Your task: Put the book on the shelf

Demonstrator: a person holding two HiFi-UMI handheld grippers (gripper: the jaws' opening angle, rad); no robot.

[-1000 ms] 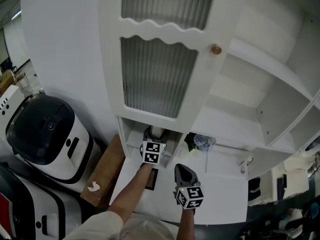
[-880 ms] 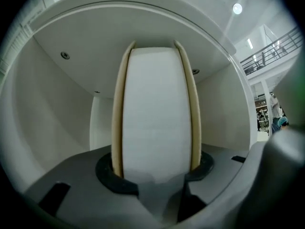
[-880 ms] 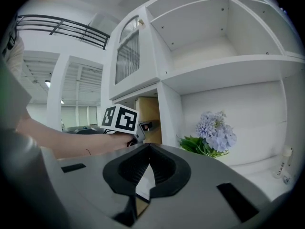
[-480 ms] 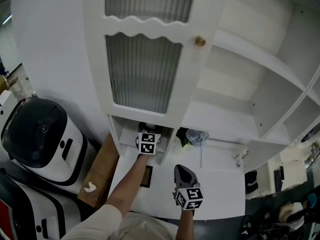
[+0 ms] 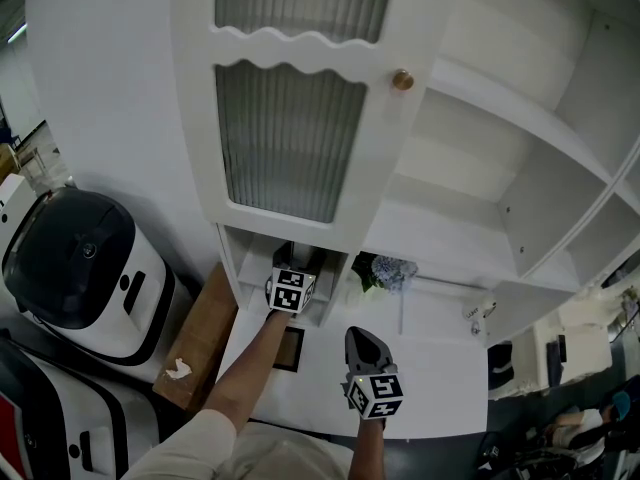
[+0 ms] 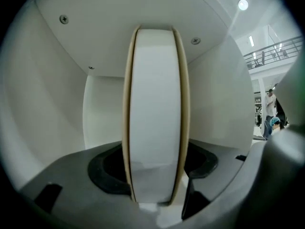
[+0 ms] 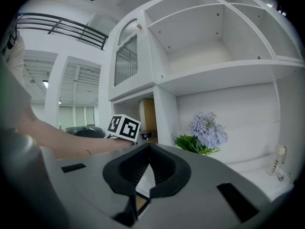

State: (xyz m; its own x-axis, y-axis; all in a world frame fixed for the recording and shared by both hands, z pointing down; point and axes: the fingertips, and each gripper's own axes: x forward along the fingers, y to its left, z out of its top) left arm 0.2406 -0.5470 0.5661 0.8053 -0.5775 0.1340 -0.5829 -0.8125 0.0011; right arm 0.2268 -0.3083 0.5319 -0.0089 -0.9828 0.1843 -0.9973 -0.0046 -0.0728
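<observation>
A book (image 6: 155,113) with tan covers and white page edges stands upright inside the small lower-left cubby (image 5: 252,268) of the white shelf unit. My left gripper (image 5: 292,264) reaches into that cubby. Its jaws are opening, the book stands between them, and a slight gap shows at the right pad (image 6: 202,163). In the right gripper view the book's tan cover (image 7: 148,114) shows in the cubby behind the left gripper's marker cube (image 7: 123,127). My right gripper (image 5: 362,338) hovers over the white counter (image 5: 450,388), shut and with nothing in it.
A ribbed-glass cabinet door (image 5: 290,138) with a brass knob (image 5: 403,79) hangs above the cubby. Blue flowers (image 5: 388,273) and a small bottle (image 5: 484,318) stand in the wide lower bay. A dark flat item (image 5: 288,349) lies on the counter. Left of the unit are a white-and-black appliance (image 5: 80,268) and a brown box (image 5: 200,333).
The left gripper has stayed in the cubby, its marker cube drifting slightly left. The right gripper has hardly moved.
</observation>
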